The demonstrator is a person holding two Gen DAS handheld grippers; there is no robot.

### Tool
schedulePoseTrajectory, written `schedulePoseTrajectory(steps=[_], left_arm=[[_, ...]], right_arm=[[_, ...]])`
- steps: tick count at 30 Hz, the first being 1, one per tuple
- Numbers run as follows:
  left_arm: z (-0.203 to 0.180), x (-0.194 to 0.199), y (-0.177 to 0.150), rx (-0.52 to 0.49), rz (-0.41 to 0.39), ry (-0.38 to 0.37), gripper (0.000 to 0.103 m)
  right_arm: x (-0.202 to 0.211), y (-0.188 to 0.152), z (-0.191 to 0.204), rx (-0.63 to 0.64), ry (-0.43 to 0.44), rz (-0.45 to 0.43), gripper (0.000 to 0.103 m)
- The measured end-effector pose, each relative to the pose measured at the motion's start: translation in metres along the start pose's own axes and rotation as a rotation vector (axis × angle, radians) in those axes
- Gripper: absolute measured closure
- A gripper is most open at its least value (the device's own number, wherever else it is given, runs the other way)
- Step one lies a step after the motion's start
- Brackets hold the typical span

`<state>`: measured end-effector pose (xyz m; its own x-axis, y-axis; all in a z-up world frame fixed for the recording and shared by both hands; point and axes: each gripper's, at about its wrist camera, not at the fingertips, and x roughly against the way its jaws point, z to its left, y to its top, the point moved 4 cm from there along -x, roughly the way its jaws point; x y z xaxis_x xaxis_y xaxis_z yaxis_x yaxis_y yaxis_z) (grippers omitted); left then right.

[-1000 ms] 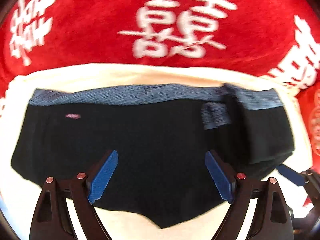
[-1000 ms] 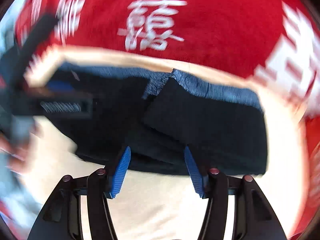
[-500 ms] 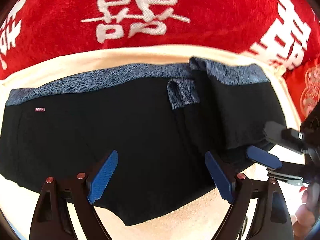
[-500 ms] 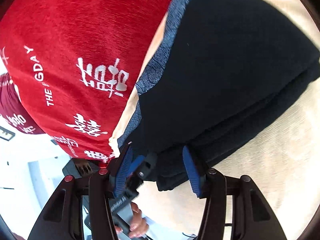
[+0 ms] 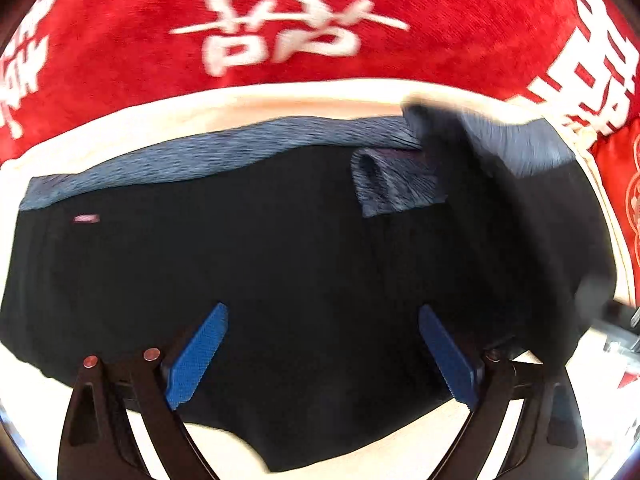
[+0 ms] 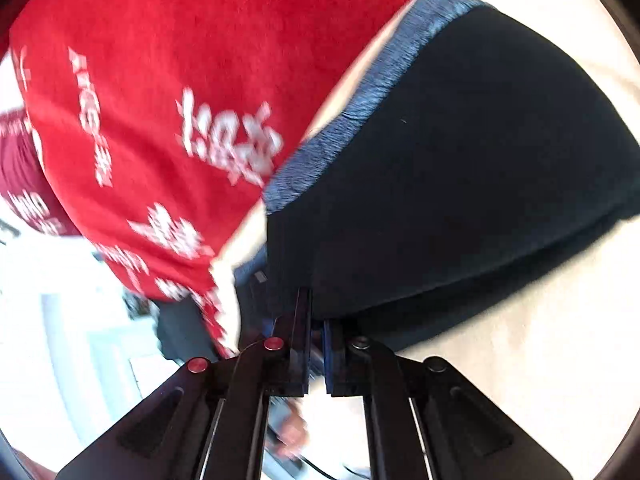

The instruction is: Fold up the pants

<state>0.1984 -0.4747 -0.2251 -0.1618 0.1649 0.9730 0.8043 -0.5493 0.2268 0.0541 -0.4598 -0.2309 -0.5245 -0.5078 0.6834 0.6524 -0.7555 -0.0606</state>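
Observation:
Black pants (image 5: 280,260) with a blue-grey waistband (image 5: 160,160) lie spread on a cream surface (image 5: 280,100). Their right end is doubled over into a folded flap (image 5: 520,208), which is blurred. My left gripper (image 5: 324,356) points down over the lower middle of the pants. Its jaws are opening, its blue pads (image 5: 200,356) stand wide apart, and only flat fabric lies beneath them. In the right wrist view my right gripper (image 6: 317,320) is shut on the near edge of the folded pants (image 6: 460,160).
A red blanket with white characters (image 5: 120,40) covers the area behind the cream surface and shows too in the right wrist view (image 6: 160,80). Bare cream surface (image 6: 520,320) lies to the right of the pants. A blurred hand (image 6: 294,428) shows below my right gripper.
My right gripper rolled, came to the pants' folded end and closed on its edge. My left gripper sank closer to the pants and its pads spread a little wider.

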Motion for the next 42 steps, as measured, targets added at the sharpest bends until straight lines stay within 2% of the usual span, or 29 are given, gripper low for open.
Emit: schedulePoseTrajectory(steps=[3,5,7,10,12,13,15,17,19,20,21,23,25,27,28,29,31,35,42], left_arm=[[0.024,0.005,-0.008,0.036,0.012,0.044,0.006],[0.039,0.010,-0.011,0.058,0.016,0.068,0.006],[0.045,0.018,-0.008,0.068,0.001,0.085,0.006],[0.043,0.029,0.002,0.062,-0.020,0.085,0.006],[0.029,0.036,0.012,0.045,-0.035,0.070,0.006],[0.022,0.040,0.016,0.034,-0.046,0.054,0.006],[0.001,0.048,0.025,0.031,-0.063,0.013,0.006],[-0.024,0.049,0.035,-0.003,-0.069,-0.024,0.006],[-0.049,0.047,0.044,-0.024,-0.077,-0.058,0.006],[-0.064,0.043,0.050,-0.033,-0.078,-0.072,0.006],[-0.083,0.037,0.069,-0.036,-0.076,-0.082,0.006],[-0.106,0.023,0.082,-0.047,-0.074,-0.093,0.006],[-0.119,0.009,0.087,-0.068,-0.057,-0.035,0.006],[-0.115,-0.011,0.080,-0.081,-0.026,0.046,0.006],[-0.108,-0.022,0.073,-0.068,0.012,0.062,0.006],[-0.101,-0.028,0.067,-0.047,0.033,0.054,0.006],[-0.090,-0.028,0.058,-0.037,0.008,0.061,0.000],[-0.068,-0.026,0.043,0.043,0.046,-0.007,0.000],[-0.037,0.003,0.017,0.104,0.054,0.049,0.000]], right_arm=[[-0.027,-0.008,-0.026,-0.021,-0.080,0.041,0.098],[-0.033,-0.007,-0.031,-0.027,-0.053,0.032,0.098],[-0.032,-0.007,-0.031,-0.009,-0.062,0.037,0.098],[-0.025,-0.011,-0.025,0.048,-0.089,0.091,0.095],[-0.014,-0.014,-0.016,0.080,-0.090,0.132,0.090],[-0.001,-0.011,-0.014,0.084,-0.060,0.127,0.090],[0.029,-0.003,-0.005,0.101,-0.011,0.061,0.090],[0.065,0.020,-0.007,0.133,-0.066,-0.046,0.090],[0.089,0.052,-0.016,0.153,-0.182,-0.128,0.090],[0.094,0.064,-0.021,0.149,-0.220,-0.137,0.090],[0.097,0.076,-0.023,0.142,-0.242,-0.146,0.090],[0.099,0.104,-0.030,0.158,-0.258,-0.167,0.092],[0.091,0.118,-0.031,0.208,-0.296,-0.150,0.092],[0.073,0.125,-0.033,0.247,-0.317,-0.096,0.092],[0.059,0.124,-0.039,0.256,-0.347,-0.050,0.092],[0.052,0.120,-0.044,0.253,-0.359,-0.031,0.092],[0.047,0.108,-0.053,0.252,-0.355,-0.044,0.092],[0.058,0.095,-0.060,0.242,-0.335,-0.065,0.091],[0.050,0.068,-0.042,0.351,-0.366,0.039,0.092]])
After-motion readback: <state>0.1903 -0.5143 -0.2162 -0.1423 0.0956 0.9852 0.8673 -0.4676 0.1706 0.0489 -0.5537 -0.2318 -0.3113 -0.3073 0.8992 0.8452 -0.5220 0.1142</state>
